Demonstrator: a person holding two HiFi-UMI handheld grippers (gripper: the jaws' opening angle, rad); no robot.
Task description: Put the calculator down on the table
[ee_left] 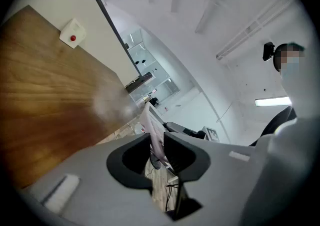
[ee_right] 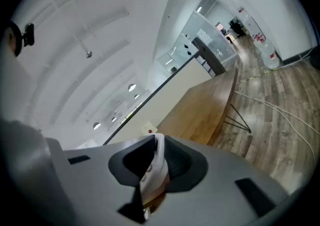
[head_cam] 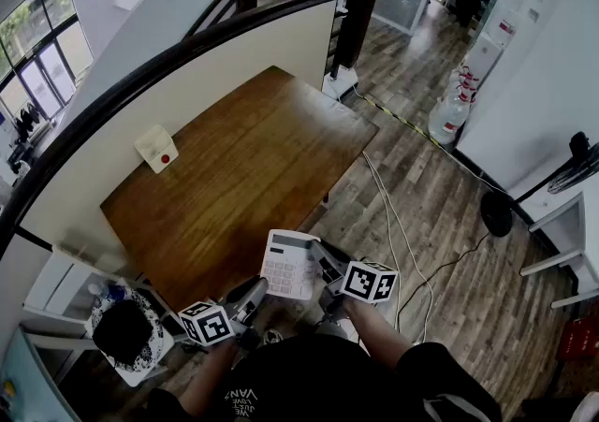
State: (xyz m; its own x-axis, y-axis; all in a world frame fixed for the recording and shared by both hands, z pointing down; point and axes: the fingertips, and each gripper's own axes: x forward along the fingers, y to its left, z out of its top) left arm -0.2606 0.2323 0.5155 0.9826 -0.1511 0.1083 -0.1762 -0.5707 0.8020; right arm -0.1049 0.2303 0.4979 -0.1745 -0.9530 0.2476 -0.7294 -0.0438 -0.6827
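A white calculator [head_cam: 288,264] hangs keys-up over the near edge of the brown wooden table [head_cam: 234,167], held from both sides. My left gripper [head_cam: 256,292] grips its lower left corner, and in the left gripper view the calculator's thin edge [ee_left: 153,131] sits pinched between the dark jaws. My right gripper [head_cam: 324,269] grips the right side. The right gripper view shows the calculator [ee_right: 156,166] edge-on between that gripper's jaws. Both grippers point nearly level.
A small white box with a red button [head_cam: 156,148] lies at the table's far left, by the partition wall. Cables [head_cam: 391,224] run over the wood floor to the right. Water bottles [head_cam: 451,109] and a fan base [head_cam: 496,213] stand farther right.
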